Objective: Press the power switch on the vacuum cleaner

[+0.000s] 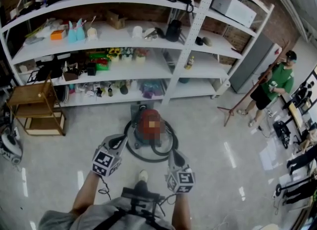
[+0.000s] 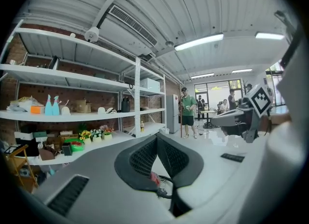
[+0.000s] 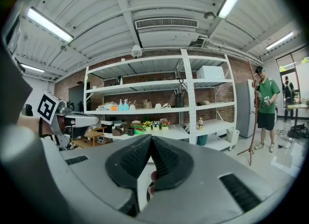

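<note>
Currently, head view: wooden rack on floor, far left. Left gripper low over near-left side of vacuum; fingers closed tip to tip, nothing between. Vacuum cleaner, red body, dark hose looped round it, on floor before white shelving, just ahead of both grippers. Right gripper at near-right side; fingers pressed together, empty. Person in green shirt far right.
</note>
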Action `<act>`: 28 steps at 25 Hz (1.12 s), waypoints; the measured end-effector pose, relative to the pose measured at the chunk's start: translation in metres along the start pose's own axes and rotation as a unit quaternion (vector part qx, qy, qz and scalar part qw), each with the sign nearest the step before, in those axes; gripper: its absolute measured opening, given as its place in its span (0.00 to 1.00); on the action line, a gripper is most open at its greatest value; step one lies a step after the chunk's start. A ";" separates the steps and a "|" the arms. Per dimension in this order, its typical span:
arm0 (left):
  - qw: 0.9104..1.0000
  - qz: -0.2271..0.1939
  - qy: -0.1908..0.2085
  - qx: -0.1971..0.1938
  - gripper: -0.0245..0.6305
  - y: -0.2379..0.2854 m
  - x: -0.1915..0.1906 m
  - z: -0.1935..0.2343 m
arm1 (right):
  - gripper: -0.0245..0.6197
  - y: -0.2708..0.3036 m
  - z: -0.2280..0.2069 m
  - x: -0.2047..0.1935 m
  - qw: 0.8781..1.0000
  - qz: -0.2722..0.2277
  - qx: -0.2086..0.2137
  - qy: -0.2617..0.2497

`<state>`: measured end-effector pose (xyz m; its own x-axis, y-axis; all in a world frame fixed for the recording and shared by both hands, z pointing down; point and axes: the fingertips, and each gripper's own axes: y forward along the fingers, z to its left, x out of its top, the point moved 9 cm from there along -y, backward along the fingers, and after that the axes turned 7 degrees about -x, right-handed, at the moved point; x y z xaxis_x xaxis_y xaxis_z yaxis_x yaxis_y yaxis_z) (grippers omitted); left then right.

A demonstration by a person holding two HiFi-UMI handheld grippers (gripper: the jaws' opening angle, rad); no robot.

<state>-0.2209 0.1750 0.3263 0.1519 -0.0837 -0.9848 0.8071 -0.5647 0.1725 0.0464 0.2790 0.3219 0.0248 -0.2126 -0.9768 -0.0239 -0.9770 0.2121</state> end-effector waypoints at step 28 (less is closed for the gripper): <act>0.999 0.030 -0.024 0.017 0.05 0.197 0.015 0.082 | 0.06 0.189 -0.123 0.020 0.999 0.049 0.022 0.004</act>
<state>-0.1070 -0.0049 0.3438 0.1712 -0.1573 -0.9726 0.7768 -0.5857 0.2314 0.1649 0.0877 0.3456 0.0272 -0.3078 -0.9511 -0.0705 -0.9497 0.3053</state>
